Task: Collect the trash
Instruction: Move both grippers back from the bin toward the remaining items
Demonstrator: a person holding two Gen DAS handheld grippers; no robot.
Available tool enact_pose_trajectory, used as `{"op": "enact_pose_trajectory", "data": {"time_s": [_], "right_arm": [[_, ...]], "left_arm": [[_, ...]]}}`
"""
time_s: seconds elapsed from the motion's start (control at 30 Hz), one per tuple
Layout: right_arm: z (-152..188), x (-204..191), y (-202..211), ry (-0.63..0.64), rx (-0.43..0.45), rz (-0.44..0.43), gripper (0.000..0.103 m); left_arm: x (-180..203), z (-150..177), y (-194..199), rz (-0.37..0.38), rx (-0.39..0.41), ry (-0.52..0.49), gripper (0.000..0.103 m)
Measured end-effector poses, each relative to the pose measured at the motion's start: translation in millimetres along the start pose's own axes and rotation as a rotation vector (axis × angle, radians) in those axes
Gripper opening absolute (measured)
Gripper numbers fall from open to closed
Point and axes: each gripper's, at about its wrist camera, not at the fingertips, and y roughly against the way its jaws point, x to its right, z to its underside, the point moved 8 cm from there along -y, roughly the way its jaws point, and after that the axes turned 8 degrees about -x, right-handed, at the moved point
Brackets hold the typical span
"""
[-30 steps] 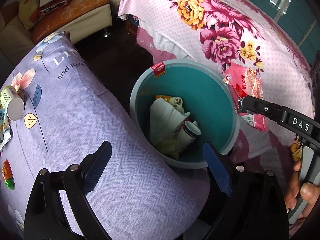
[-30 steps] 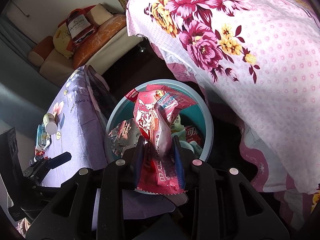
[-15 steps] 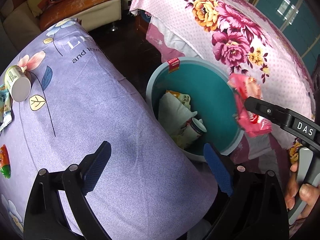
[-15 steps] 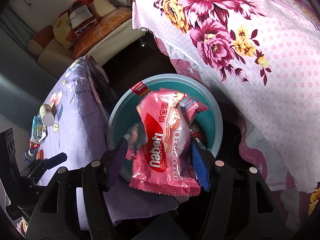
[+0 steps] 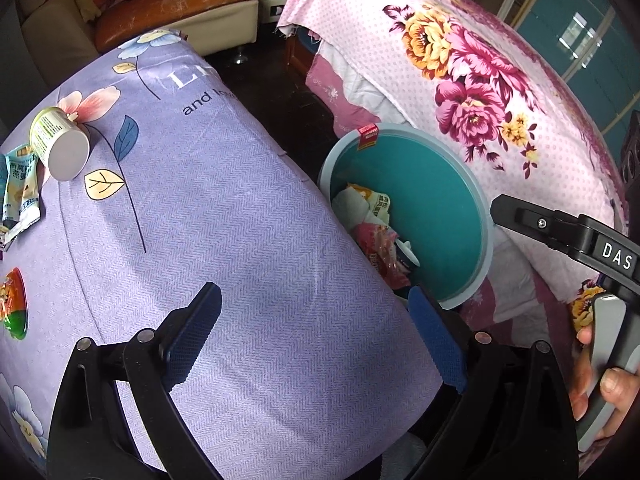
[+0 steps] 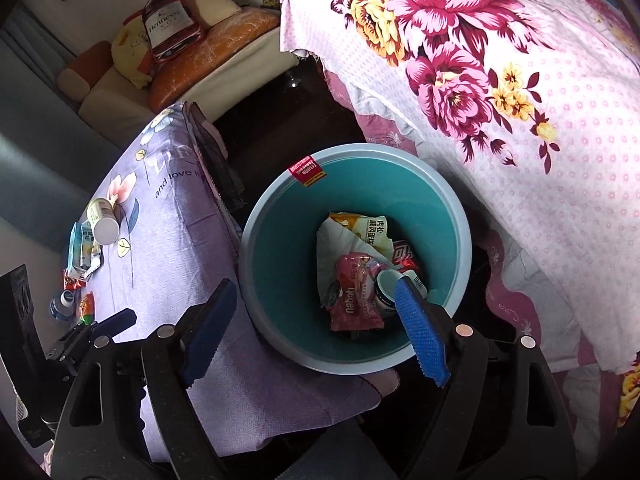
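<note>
The pink snack wrapper [image 6: 354,300] lies at the bottom of the teal bin [image 6: 280,248], its long axis running from 12 to 6 o'clock in the right wrist view, printed end toward 6. A second ago it was pinched upright in the right tongs [image 6: 316,332]; their jaws have just been opening and now stand wide with nothing between them, above the bin's near rim. The left tongs [image 5: 316,336] are released and empty over the purple-clothed worktop [image 5: 224,216], whose edge touches the bin at 9 o'clock. A white bottle [image 5: 60,146] lies at the worktop's 10 o'clock
</note>
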Motion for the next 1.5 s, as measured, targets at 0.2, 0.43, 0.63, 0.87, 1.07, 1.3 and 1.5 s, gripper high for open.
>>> {"op": "enact_pose_trajectory", "data": {"time_s": [0.2,0.43,0.63,0.87,1.07,1.3,1.5], "right_arm": [[2.2,-20.7,3.7,0.029,0.001,0.008,0.083],[7.7,-51.9,0.9,0.081,-0.008,0.015,0.083],[17.2,-86.6,-12.0,0.201,-0.025,0.073,0.083],[25.6,-122.1,-29.3,0.247,-0.081,0.093,0.083],[31.9,-159.5,-43.8,0.305,-0.119,0.092,0.084],[39.3,-204.5,-61.2,0.409,-0.140,0.106,0.084],[41.0,-232.0,-75.8,0.478,-0.158,0.099,0.084]], "left_arm": [[-16.1,6.4,11.9,0.007,0.023,0.024,0.095],[-46.0,18.5,22.8,0.009,0.042,0.073,0.095],[-85.3,32.0,30.5,0.015,0.051,0.146,0.095],[-137.9,53.4,41.5,0.010,0.061,0.233,0.095],[-190.9,75.0,57.1,-0.034,0.087,0.304,0.095],[-259.8,96.2,64.3,-0.090,0.087,0.415,0.095],[-293.4,100.5,63.0,-0.111,0.098,0.475,0.095]]}}
